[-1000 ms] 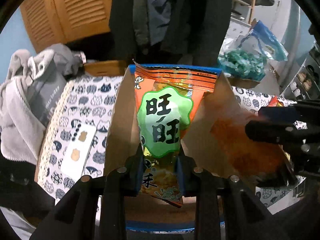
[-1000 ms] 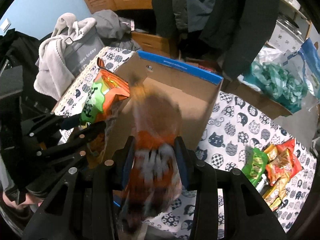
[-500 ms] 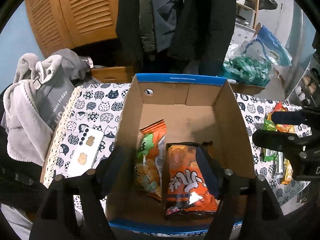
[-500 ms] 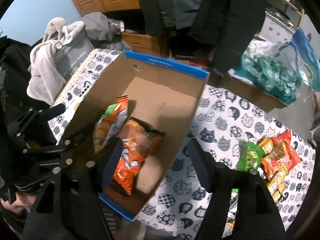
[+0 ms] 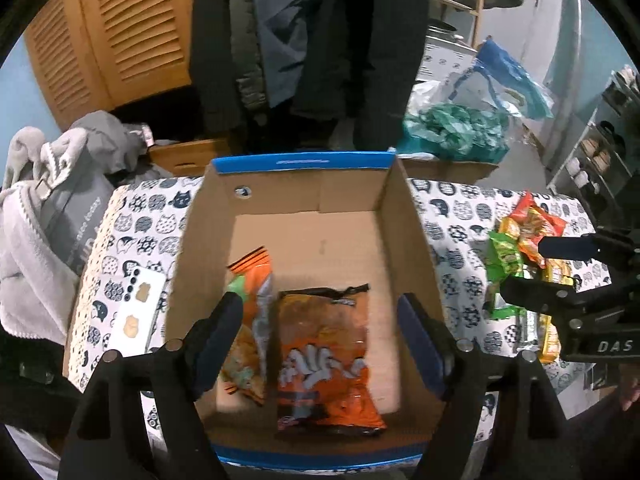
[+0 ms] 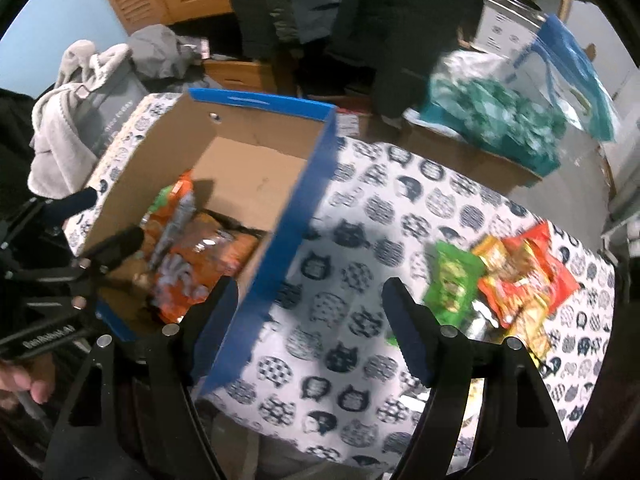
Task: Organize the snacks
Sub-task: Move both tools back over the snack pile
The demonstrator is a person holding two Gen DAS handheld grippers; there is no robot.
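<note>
A cardboard box (image 5: 304, 162) with a blue rim stands on the cat-print table. Inside lie an orange snack bag with a green label (image 5: 250, 320) on the left and an orange snack bag (image 5: 320, 356) beside it. My left gripper (image 5: 320, 344) is open and empty above the box's near end. My right gripper (image 6: 310, 328) is open and empty above the table, just right of the box (image 6: 304, 208). A pile of red, yellow and green snack packs (image 6: 504, 276) lies at the table's right end; it also shows in the left wrist view (image 5: 524, 248).
A white phone (image 5: 134, 308) lies on the table left of the box. Grey clothes and a bag (image 5: 52, 208) sit at the left. Coats (image 5: 312, 32) hang behind. A bag of teal items (image 6: 496, 120) sits on a carton at the back right.
Both grippers opened and dropped their snack bags into the box, then drew back. The right gripper has since swung right, toward the snack pile.
</note>
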